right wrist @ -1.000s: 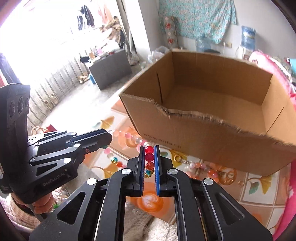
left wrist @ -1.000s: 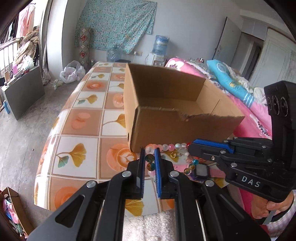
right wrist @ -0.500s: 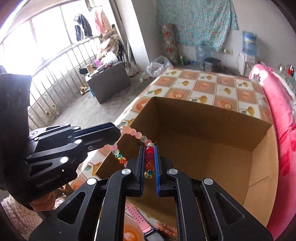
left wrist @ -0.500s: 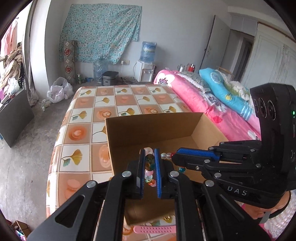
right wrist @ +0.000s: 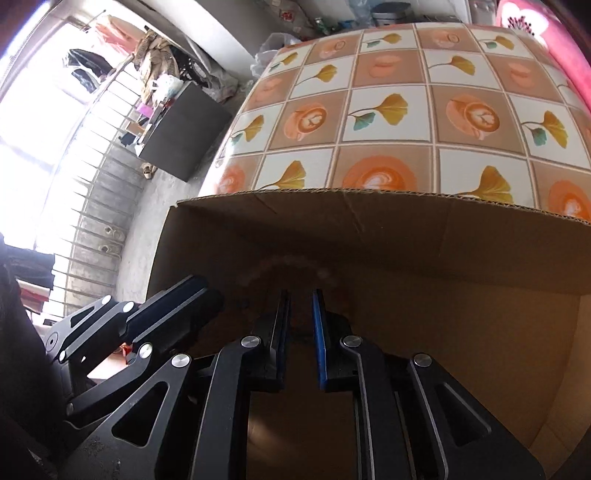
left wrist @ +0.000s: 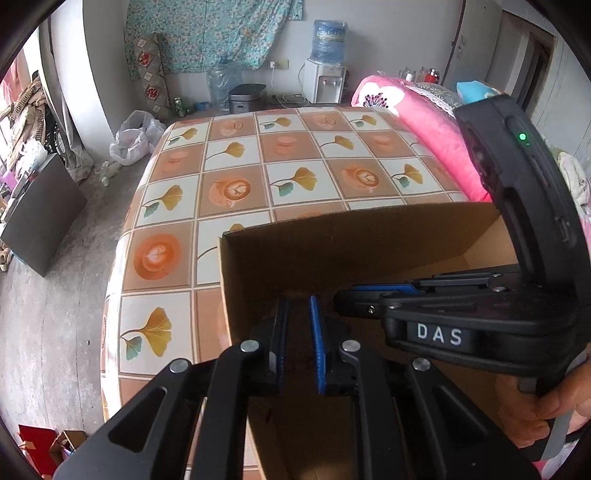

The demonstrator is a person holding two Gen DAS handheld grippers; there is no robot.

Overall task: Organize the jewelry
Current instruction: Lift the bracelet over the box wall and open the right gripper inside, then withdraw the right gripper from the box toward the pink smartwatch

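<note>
One cardboard box (left wrist: 332,251) at near edge of tabletop (left wrist: 236,155); far stretch bare tiles; left gripper (left wrist: 298,306) and right gripper (right wrist: 301,299) both inside box, jaws slightly spread, nothing pinched; blurred bead strand (right wrist: 288,264) against far wall.

Ahead of you the tablecloth (left wrist: 236,192) shows its checkered squares of ginkgo leaves and latte cups. Beyond its far edge you see a water dispenser (left wrist: 325,79) with a blue bottle (left wrist: 330,35) on top, and a dark rice cooker (left wrist: 246,98) on the floor beside it. A floral cloth (left wrist: 207,31) hangs on the wall. To your left a white plastic bag (left wrist: 137,136) sits near a dark cabinet (left wrist: 40,218); a pink quilt (left wrist: 424,122) lies right.
</note>
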